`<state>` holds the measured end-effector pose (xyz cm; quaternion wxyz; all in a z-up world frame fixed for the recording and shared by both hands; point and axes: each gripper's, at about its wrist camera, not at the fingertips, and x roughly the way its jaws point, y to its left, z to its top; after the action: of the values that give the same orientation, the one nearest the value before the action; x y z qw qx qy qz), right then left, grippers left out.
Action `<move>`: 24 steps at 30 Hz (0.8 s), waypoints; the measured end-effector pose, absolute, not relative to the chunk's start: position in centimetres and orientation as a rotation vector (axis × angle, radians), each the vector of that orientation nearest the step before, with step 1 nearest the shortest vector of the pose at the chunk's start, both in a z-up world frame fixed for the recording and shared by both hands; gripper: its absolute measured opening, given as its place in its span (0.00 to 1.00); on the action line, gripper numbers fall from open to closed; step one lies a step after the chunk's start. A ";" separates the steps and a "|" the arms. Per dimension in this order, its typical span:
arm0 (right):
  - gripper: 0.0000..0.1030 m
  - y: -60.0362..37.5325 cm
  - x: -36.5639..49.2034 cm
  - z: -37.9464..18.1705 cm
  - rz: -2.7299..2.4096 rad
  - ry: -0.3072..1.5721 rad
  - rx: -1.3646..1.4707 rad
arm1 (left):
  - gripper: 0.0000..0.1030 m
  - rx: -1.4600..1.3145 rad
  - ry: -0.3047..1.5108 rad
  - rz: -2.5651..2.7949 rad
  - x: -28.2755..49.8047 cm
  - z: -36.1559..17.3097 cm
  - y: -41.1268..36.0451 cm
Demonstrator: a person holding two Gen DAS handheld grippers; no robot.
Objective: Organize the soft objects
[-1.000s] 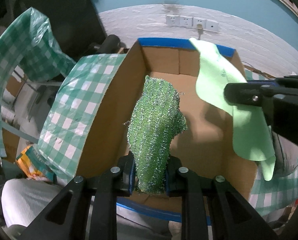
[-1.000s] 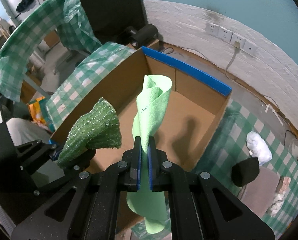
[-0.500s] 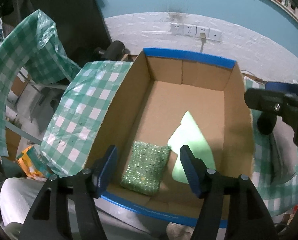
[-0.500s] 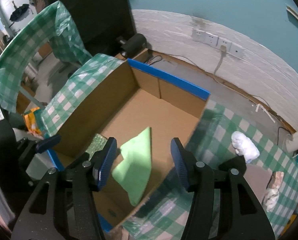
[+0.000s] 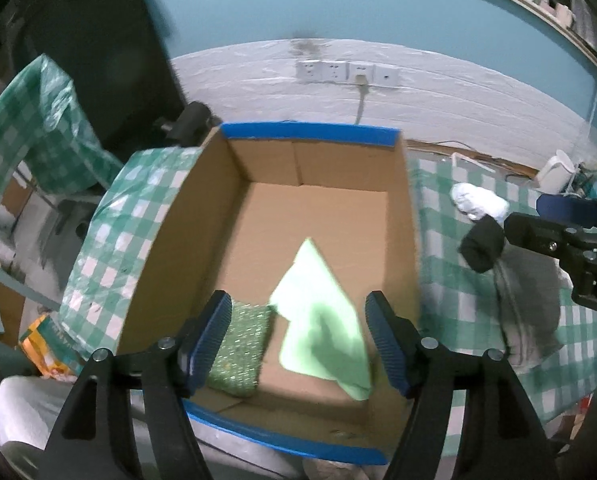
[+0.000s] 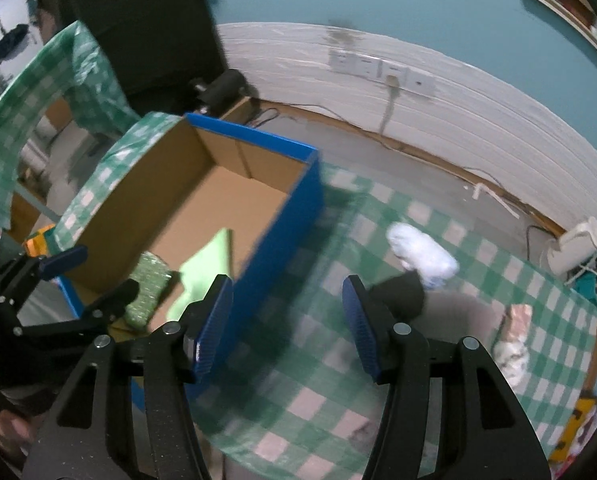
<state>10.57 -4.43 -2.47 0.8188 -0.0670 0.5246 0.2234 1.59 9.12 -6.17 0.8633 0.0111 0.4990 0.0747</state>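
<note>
A cardboard box with blue-taped rims (image 5: 202,224) (image 6: 274,240) holds a sparkly green scrubber (image 5: 238,344) (image 6: 146,288) and a light green cloth (image 5: 322,320) (image 6: 202,268) on its floor. My left gripper (image 5: 298,340) is open and empty above the box's near end. My right gripper (image 6: 286,324) is open and empty over the checked tablecloth (image 6: 338,360), right of the box. A white sock roll (image 5: 478,202) (image 6: 422,252), a black sock roll (image 5: 482,244) (image 6: 402,292) and a grey cloth (image 5: 530,300) (image 6: 462,312) lie on the table.
A white brick wall with sockets (image 5: 346,74) runs behind. A white kettle (image 6: 578,244) and more soft items (image 6: 514,336) sit at the table's right side. A green checked cover (image 5: 22,128) hangs at the left. An orange packet (image 5: 46,344) lies below the box's left.
Both grippers opened and dropped the scrubber and the green cloth into the box. Since then the right gripper has swung right, off the box and over the tablecloth.
</note>
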 end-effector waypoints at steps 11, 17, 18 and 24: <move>0.55 -13.7 10.5 -3.8 0.330 1.143 -0.076 | 0.74 0.085 1.044 0.070 2.6 -5.8 3.0; 0.55 -17.7 10.4 -4.6 0.271 1.150 -0.055 | 0.74 0.120 1.061 0.039 3.3 -6.3 0.2; 0.55 -18.1 10.4 -4.6 0.268 1.151 -0.051 | 0.75 0.124 1.065 0.035 3.4 -6.3 -0.2; 0.56 -21.4 10.1 -5.2 0.227 1.154 -0.029 | 0.79 0.171 1.089 0.014 4.1 -7.0 -3.1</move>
<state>10.08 -21.43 -5.21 0.8319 -0.0138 0.5443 0.1069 4.06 -3.11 -7.04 0.8519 0.0811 0.5173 0.0065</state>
